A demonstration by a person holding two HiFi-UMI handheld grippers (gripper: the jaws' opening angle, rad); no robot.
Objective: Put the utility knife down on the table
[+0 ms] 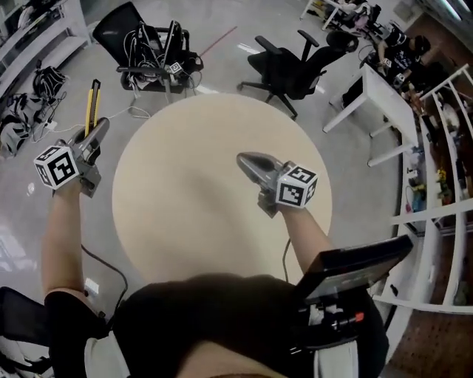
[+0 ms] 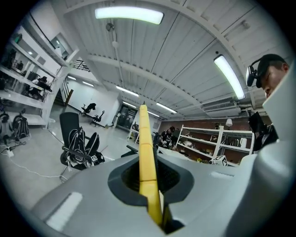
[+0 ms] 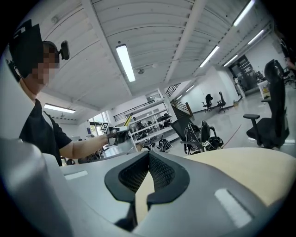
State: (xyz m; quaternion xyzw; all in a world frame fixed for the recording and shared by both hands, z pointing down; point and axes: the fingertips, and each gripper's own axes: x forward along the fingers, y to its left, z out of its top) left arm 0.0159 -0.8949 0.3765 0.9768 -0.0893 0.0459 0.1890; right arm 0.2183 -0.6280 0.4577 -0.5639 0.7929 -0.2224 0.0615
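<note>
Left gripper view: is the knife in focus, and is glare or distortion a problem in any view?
Left gripper view: the utility knife between the jaws reads clearly; ceiling lights blow out white; the round fisheye frame bends straight lines. Head view: even light, no hard shadow on the table, edges bowed. Right gripper view: clear, same fisheye curvature.

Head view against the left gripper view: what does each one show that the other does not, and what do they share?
Only the head view shows the round table, the right gripper above it, and the left gripper out past the table's left edge, over the floor. Only the left gripper view shows the jaws closed on the yellow utility knife, the ceiling lights and the shelves. Both show the utility knife sticking out beyond the left gripper, and the black chair loaded with cables.
</note>
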